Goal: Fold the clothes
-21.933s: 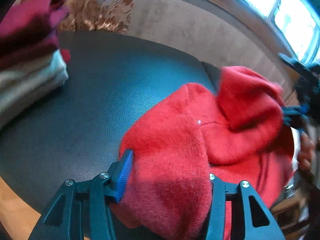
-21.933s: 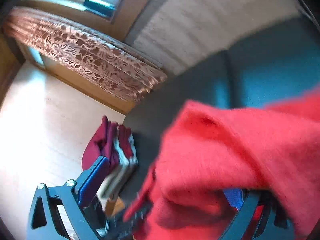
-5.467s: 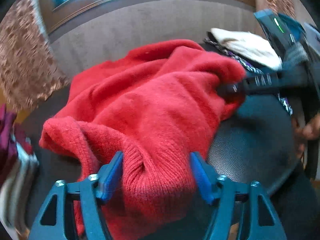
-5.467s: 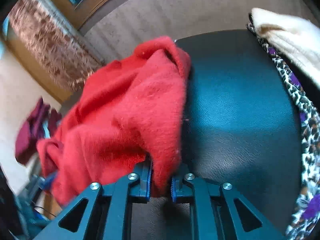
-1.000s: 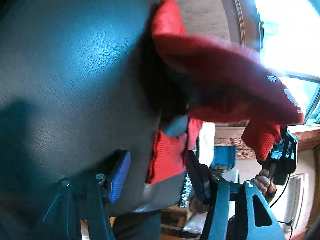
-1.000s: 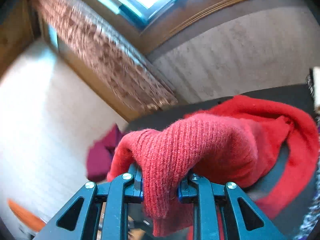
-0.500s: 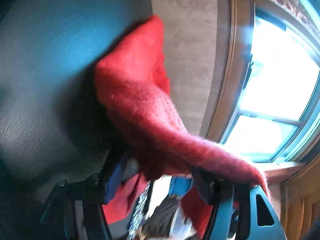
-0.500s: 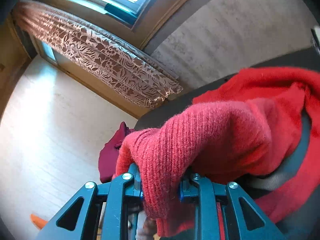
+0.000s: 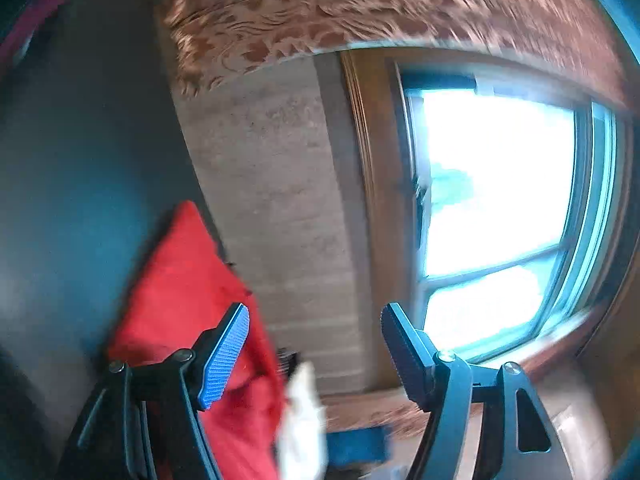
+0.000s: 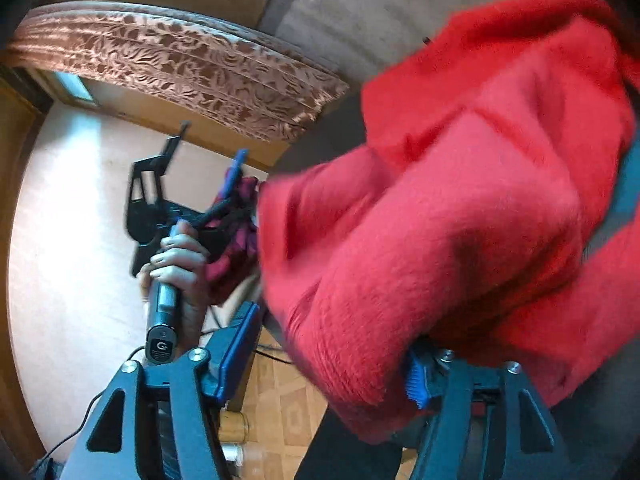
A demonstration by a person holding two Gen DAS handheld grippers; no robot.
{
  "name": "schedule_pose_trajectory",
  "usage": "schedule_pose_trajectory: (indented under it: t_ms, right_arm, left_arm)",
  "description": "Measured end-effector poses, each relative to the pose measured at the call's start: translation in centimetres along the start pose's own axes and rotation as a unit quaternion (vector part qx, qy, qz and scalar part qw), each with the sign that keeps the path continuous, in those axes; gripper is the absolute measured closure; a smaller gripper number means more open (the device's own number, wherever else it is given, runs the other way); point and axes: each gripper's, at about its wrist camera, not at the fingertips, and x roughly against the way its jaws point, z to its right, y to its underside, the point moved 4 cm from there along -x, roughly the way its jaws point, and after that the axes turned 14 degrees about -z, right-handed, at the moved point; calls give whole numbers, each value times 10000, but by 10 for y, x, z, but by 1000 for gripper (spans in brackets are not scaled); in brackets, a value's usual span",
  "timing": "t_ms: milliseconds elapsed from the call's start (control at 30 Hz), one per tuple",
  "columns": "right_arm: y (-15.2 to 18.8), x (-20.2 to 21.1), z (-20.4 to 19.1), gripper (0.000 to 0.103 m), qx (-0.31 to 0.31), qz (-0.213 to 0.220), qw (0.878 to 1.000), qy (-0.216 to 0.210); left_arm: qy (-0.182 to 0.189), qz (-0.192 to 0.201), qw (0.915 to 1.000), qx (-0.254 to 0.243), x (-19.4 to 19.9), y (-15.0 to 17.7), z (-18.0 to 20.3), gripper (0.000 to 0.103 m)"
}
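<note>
The red sweater lies bunched on the dark table, and its ribbed cuff hangs down between my right gripper's jaws. Those jaws are opening: the left pad stands clear of the wool, while the cuff drapes over the right finger. My left gripper is open and empty, raised and pointing at the wall and window. A corner of the sweater shows behind its left finger. In the right wrist view a hand holds the left gripper up beyond the sweater's left edge.
A stack of maroon and pale folded clothes sits at the table's far left end. The dark table top runs along a grey wall under a patterned curtain. A bright window and a white cloth are also in view.
My right jaws have gone from clamped on the cuff to wide apart, and that gripper has sunk. The left gripper has risen and swung off the sweater toward the window.
</note>
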Motion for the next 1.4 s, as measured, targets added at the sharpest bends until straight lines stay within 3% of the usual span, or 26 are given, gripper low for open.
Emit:
schedule_pose_trajectory:
  t_ms: [100, 133, 200, 367, 433, 567, 633, 700, 767, 867, 933, 1000, 1067, 1200, 1300, 1367, 1400]
  right_arm:
    - [7, 1, 13, 36, -214, 164, 9994, -216]
    - [8, 2, 14, 36, -239, 211, 9991, -262]
    - [7, 4, 16, 36, -305, 306, 9984, -372]
    - [5, 4, 25, 24, -529, 434, 9971, -325]
    - [8, 0, 27, 24, -538, 392, 9970, -401]
    - [10, -13, 22, 24, -438, 319, 9980, -320]
    - [12, -12, 22, 24, -427, 315, 9982, -282]
    - [16, -4, 29, 24, -475, 418, 9974, -341]
    - [20, 4, 36, 22, -525, 526, 9965, -388]
    - [31, 28, 51, 21, -641, 793, 9945, -248]
    - [39, 52, 59, 19, -600, 1045, 9926, 130]
    - [44, 73, 65, 0, -500, 1221, 9892, 639]
    - [46, 90, 71, 0, -391, 1321, 9839, 1142]
    - [29, 95, 70, 0, -168, 1276, 9843, 1211]
    - [9, 91, 65, 0, 93, 1238, 9855, 1156]
    - [-8, 77, 74, 0, 10, 994, 9871, 1259]
    - [-15, 69, 84, 0, -137, 816, 9884, 1271]
  left_arm:
    - [-897, -598, 9934, -395, -5, 24, -23, 34]
    - [-1026, -728, 9911, -442, 3, 33, -33, 34]
    - [-1229, -979, 9867, -419, 3, 58, -53, 34]
    - [-1241, -1265, 9840, 161, 9, 102, -102, 32]
    - [-1146, -1455, 9822, 324, 9, 123, -97, 32]
    - [-1180, -1874, 9750, 174, -16, 160, -81, 32]
    - [-1286, -1676, 9773, -152, -15, 169, -59, 32]
    - [-1516, -1348, 9757, -821, -16, 174, -29, 32]
    - [-1675, -1105, 9663, -1611, -15, 182, 1, 30]
    - [-1862, -1453, 9449, -2266, -43, 194, 15, 27]
    - [-2252, -1786, 9316, -2227, -49, 199, -6, 27]
    - [-2595, -2009, 9188, -2195, -45, 201, -29, 27]
    - [-2873, -1973, 9103, -2233, -49, 193, -39, 25]
    - [-3420, -1832, 8925, -2302, -45, 178, -53, 19]
    - [-3764, -2012, 8764, -2229, -48, 163, -83, 17]
    - [-3793, -1959, 8735, -2340, -55, 162, -80, 17]
    - [-3942, -1941, 8660, -2386, -55, 158, -82, 17]
